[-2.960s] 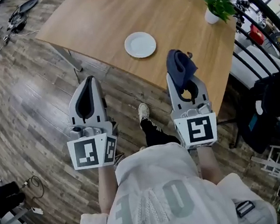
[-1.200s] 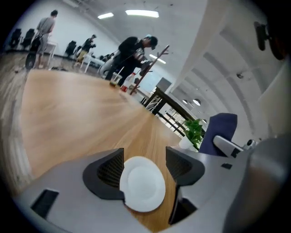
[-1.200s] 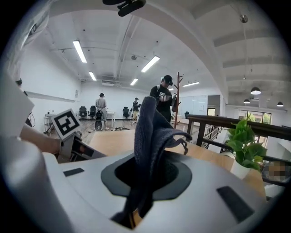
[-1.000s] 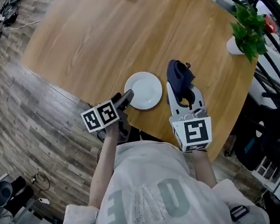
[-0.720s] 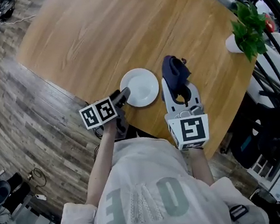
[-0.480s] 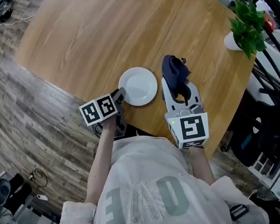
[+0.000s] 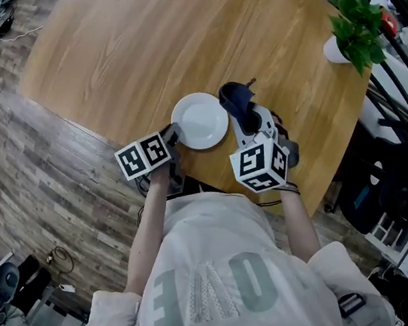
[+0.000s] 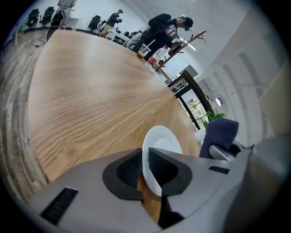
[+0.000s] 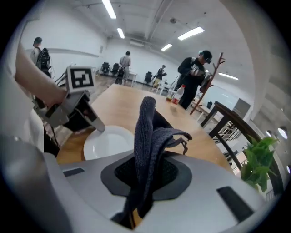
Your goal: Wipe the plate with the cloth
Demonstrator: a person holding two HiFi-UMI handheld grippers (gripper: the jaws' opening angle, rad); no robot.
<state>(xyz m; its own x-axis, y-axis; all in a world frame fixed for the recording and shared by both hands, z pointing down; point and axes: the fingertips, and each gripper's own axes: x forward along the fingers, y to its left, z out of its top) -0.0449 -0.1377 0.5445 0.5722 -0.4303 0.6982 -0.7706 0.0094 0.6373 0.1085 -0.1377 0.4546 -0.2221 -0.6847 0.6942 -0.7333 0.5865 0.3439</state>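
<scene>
Now the left gripper (image 8: pixel 143 159), jaws just closing, pinches the plate (image 8: pixel 163 136) by its rim; the right gripper (image 9: pixel 144 175) clamps the cloth (image 9: pixel 146 129). Hard wiping could lever it loose.

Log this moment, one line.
left gripper: jaws just closing on plate rim | right gripper: shut on cloth, beside plate | wiping: not started

Likely an open office or lab: strip lights (image 9: pixel 109 9), desk chairs (image 8: pixel 94 22), people (image 9: pixel 193 73) standing.

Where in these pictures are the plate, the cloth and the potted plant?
plate (image 7: pixel 199 121): head view, middle of its white face.
cloth (image 7: pixel 232 99): head view, its dark bunched top.
potted plant (image 7: pixel 356 20): head view, its green leaves.
</scene>
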